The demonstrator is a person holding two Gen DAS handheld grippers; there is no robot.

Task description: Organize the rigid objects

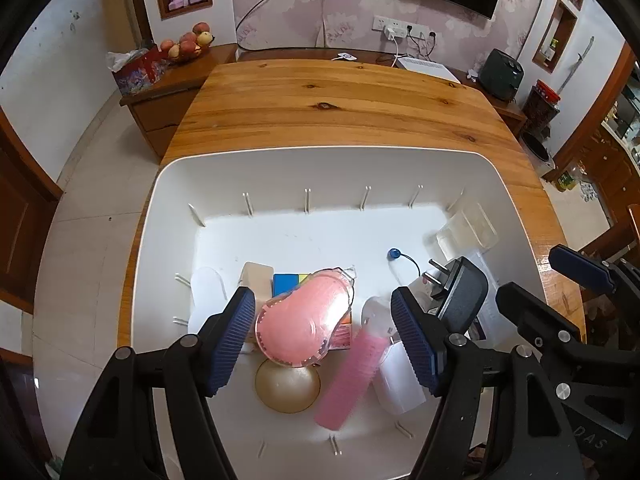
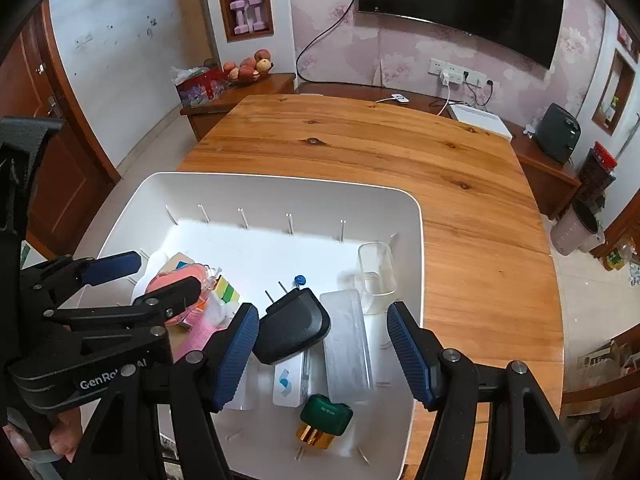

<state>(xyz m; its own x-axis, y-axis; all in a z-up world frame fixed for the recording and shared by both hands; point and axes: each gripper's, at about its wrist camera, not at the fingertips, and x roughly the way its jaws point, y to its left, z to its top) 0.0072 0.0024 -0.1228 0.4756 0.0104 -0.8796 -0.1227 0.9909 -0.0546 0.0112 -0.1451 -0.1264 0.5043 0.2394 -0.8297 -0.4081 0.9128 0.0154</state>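
Note:
A white bin (image 1: 168, 184) (image 2: 416, 216) on the wooden table (image 1: 340, 100) holds several rigid objects. My left gripper (image 1: 324, 344) is open above a pink item in a clear shell (image 1: 304, 328), with a pink ribbed bar (image 1: 352, 376) and a round beige lid (image 1: 286, 388) below. My right gripper (image 2: 320, 348) is open above a black plug adapter (image 2: 292, 328), a frosted clear box (image 2: 346, 344), a white box (image 2: 288, 384) and a green-and-gold bottle (image 2: 324, 420). A clear cup (image 2: 374, 268) lies at the bin's right side.
A colourful cube (image 1: 290, 282) and white pieces lie in the bin's left part. A blue-tipped pin (image 2: 299, 279) sits mid-bin. The far half of the table (image 2: 360, 140) is bare wood. A sideboard with a fruit bowl (image 1: 188, 44) stands behind.

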